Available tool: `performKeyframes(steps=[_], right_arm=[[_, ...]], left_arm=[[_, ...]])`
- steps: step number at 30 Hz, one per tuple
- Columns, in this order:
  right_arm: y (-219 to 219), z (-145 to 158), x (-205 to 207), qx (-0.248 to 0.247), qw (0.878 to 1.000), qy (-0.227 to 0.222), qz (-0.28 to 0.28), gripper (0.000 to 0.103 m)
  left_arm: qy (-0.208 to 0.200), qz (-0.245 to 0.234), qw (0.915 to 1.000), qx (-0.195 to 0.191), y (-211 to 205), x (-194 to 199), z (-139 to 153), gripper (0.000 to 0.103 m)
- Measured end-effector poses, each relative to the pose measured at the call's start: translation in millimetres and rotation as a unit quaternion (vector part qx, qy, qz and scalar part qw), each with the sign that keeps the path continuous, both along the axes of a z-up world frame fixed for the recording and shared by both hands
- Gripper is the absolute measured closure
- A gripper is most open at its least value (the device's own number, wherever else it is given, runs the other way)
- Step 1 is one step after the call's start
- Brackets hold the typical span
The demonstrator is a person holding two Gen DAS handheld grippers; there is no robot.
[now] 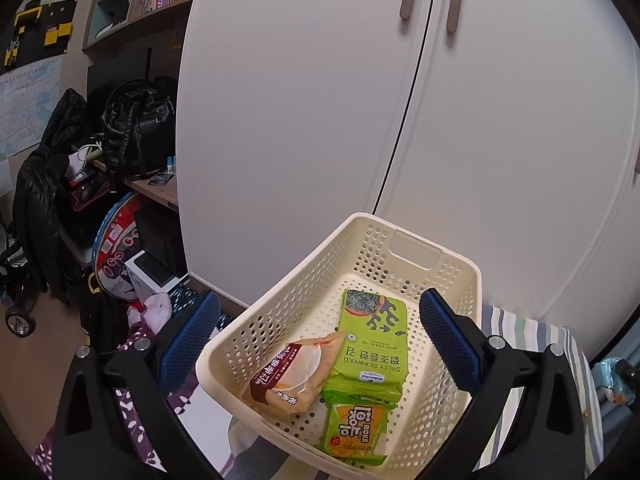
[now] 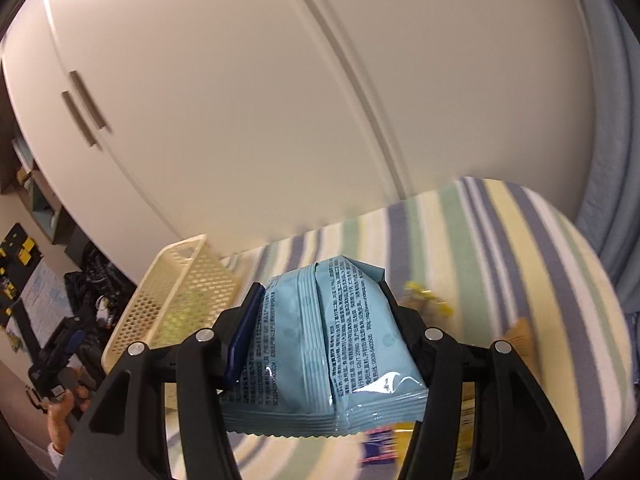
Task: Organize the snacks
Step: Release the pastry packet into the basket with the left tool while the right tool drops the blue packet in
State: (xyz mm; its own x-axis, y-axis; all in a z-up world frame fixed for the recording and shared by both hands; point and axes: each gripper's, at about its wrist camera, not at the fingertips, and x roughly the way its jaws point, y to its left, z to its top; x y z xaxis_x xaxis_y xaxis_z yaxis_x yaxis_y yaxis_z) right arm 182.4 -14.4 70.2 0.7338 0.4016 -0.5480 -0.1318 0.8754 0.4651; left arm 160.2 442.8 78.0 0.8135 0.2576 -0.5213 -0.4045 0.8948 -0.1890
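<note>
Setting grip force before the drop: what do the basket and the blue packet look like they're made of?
Basket: looks like rigid moulded plastic, cream, matte; perforated walls and a cut-out handle suggest it. Blue packet: probably thin plastic film, slightly glossy; it shows crimped seams, wrinkles and a light glint where the right tongs pinch it.

Left wrist view: close above basket (image 1: 400, 248), facing wardrobe (image 1: 300, 100). Right wrist view: farther right; both share basket, wardrobe.
</note>
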Motion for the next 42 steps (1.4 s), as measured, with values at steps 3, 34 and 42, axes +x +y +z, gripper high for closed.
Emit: performKeyframes(steps=[3, 34, 42], right_arm=[[39.4, 8.0, 3.2, 0.012, 0.999, 0.001, 0.04, 0.047], [270.6, 17.4, 3.0, -0.025, 0.985, 0.008, 0.169, 0.018], [258.7, 14.7, -14.0, -0.064, 0.986, -0.002, 0.157, 0.019]], left_arm=[[-0.003, -0.001, 1.0, 0.004, 0.2, -1.5, 1.9, 0.002], [-0.027, 0.049, 0.9975, -0.043, 54.5, -20.7, 0.3, 0.002], [-0.028, 0.038, 0.9981, -0.039, 47.6, -18.3, 0.9, 0.002]])
